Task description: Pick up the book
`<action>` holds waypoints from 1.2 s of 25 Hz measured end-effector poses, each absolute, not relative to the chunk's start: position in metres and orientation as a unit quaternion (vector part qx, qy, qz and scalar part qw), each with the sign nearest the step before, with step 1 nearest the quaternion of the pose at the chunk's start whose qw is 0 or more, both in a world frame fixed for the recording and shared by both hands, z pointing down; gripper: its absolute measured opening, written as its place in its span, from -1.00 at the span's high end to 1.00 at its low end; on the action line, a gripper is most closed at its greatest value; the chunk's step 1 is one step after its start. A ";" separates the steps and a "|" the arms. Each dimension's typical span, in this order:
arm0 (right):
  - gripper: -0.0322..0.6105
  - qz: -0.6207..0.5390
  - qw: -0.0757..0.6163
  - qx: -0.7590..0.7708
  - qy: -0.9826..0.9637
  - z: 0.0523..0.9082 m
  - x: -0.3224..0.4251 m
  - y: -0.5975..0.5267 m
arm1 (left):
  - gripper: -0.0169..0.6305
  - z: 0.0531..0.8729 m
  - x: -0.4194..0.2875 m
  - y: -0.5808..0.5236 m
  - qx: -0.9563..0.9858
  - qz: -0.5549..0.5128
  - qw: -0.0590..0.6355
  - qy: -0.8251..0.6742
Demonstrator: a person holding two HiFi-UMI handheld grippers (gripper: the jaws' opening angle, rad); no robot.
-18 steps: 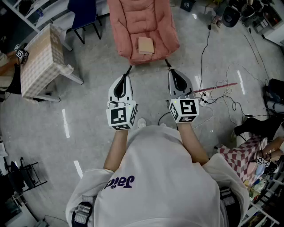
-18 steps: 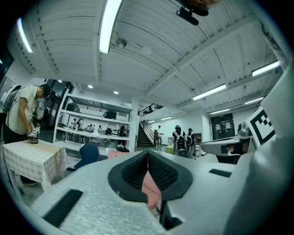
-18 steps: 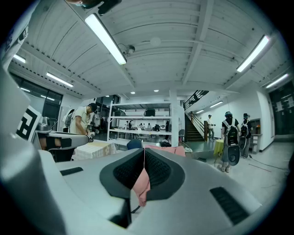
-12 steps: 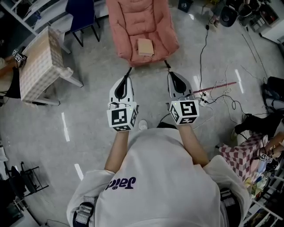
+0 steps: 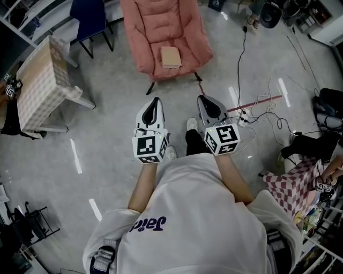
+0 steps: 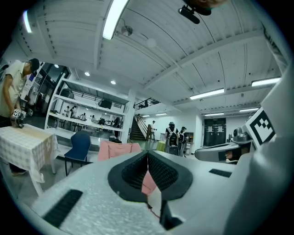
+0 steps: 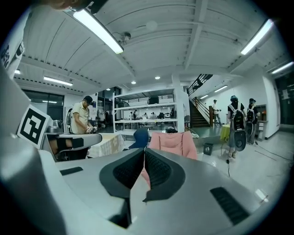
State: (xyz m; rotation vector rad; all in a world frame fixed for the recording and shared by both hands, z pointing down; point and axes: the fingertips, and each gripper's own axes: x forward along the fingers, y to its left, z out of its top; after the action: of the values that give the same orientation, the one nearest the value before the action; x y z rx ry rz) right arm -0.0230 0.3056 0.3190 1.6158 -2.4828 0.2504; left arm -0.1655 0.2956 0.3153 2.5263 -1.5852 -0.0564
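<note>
A pink armchair (image 5: pixel 163 37) stands on the grey floor (image 5: pixel 107 134); well short of it the left claw (image 5: pixel 155 101) and right claw (image 5: pixel 202 99) are held side by side, both closed tight on nothing, and the tan book (image 5: pixel 171 56) lies flat on the armchair's seat

The book (image 5: pixel 171 56) is tan and the armchair (image 5: pixel 161 27) is pink. At far left the table (image 5: pixel 37 91) has a beige-and-white check, and the chair (image 5: pixel 88 15) is dark blue. The left gripper (image 5: pixel 155 100) and right gripper (image 5: pixel 201 98) are white with black pads and black-and-white markers. The floor (image 5: pixel 107 128) is grey. At near right a cloth (image 5: pixel 289 187) is checked red and white.
</note>
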 end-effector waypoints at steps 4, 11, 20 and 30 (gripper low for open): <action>0.85 0.094 0.081 0.531 -0.839 0.328 -0.017 0.265 | 0.90 0.322 -0.156 0.261 0.844 -0.009 0.084 -0.530; 0.85 0.106 0.081 0.485 -0.864 0.326 -0.012 0.151 | 0.90 0.314 -0.142 0.156 0.833 0.003 0.087 -0.547; 0.84 0.120 0.093 0.439 -0.885 0.338 0.040 0.043 | 0.90 0.327 -0.079 0.054 0.818 0.016 0.096 -0.567; 0.84 0.204 0.153 0.401 -0.880 0.420 0.063 -0.017 | 0.90 0.394 -0.056 -0.009 0.809 0.088 0.163 -0.557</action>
State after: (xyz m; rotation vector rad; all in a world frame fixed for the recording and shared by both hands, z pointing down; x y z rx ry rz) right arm 0.0634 -0.0173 0.4197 1.1510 -2.5243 0.5848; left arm -0.0562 -0.0085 0.3942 2.3086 -1.5889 0.2519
